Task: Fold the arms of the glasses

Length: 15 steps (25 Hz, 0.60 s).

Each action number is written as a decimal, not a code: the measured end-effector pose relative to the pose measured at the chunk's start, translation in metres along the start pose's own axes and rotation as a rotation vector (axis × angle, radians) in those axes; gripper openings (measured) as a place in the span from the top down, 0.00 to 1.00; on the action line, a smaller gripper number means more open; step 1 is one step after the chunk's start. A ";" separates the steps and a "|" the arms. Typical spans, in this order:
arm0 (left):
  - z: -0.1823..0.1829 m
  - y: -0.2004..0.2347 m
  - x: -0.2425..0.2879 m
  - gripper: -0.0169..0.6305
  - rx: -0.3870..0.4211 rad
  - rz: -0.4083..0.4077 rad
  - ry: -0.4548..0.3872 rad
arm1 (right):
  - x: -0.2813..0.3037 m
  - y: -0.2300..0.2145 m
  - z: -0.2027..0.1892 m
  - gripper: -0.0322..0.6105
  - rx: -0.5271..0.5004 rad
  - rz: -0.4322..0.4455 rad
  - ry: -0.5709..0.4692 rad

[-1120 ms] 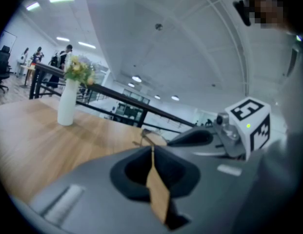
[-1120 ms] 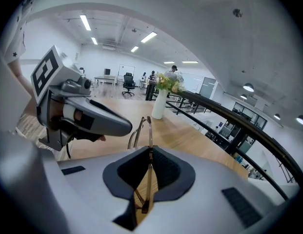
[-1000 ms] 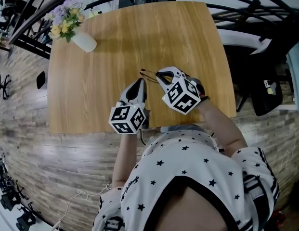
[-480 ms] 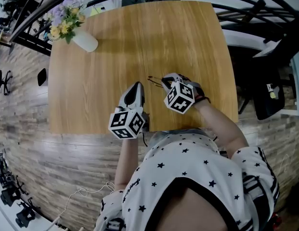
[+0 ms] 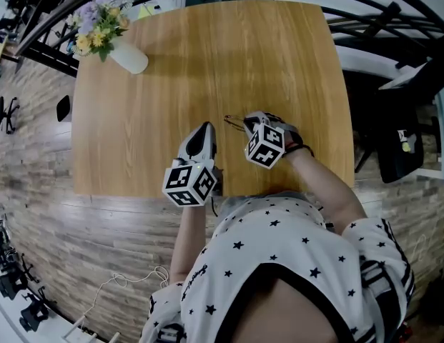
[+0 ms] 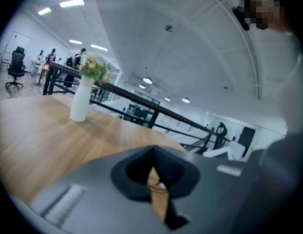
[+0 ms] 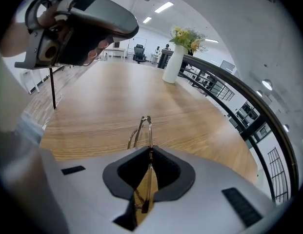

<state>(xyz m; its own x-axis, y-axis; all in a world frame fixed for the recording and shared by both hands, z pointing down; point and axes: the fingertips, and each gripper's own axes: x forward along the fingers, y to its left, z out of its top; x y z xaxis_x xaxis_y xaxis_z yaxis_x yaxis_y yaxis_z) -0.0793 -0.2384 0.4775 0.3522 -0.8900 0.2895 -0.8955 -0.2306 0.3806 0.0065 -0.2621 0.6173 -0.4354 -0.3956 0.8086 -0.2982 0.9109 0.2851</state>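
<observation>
The glasses (image 7: 143, 130) are a thin gold wire frame. My right gripper (image 7: 147, 152) is shut on them, and they stick out forward past its jaws, low over the wooden table (image 7: 107, 96). In the head view the right gripper (image 5: 249, 122) is near the table's front edge, with the glasses (image 5: 233, 119) showing as a thin dark line at its tip. My left gripper (image 5: 204, 128) hovers just to the left of it, shut, with nothing seen between its jaws (image 6: 153, 152). The left gripper (image 7: 78, 23) also shows at the top left of the right gripper view.
A white vase of flowers (image 5: 124, 54) stands at the table's far left corner, and I also see this vase (image 6: 82, 99) ahead of the left gripper. Black railings (image 5: 364, 27) run behind and to the right of the table (image 5: 207, 48). The wooden floor lies to the left.
My right gripper has sunk toward the table with the glasses in it. The left gripper has hardly moved.
</observation>
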 end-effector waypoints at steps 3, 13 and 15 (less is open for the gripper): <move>-0.001 0.002 0.000 0.96 -0.002 0.004 0.002 | 0.002 0.002 0.001 0.92 0.010 0.010 -0.001; 0.001 -0.002 -0.003 0.96 0.001 -0.003 0.004 | 0.004 0.020 0.000 0.92 -0.033 0.027 0.021; 0.001 -0.002 -0.004 0.96 0.000 -0.005 0.004 | 0.005 0.021 0.000 0.91 -0.036 0.024 0.027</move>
<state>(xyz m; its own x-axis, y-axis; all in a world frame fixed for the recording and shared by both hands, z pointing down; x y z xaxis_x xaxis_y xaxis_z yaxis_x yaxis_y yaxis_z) -0.0796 -0.2348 0.4744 0.3577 -0.8872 0.2914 -0.8939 -0.2351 0.3817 -0.0022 -0.2447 0.6275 -0.4192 -0.3706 0.8288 -0.2567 0.9240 0.2834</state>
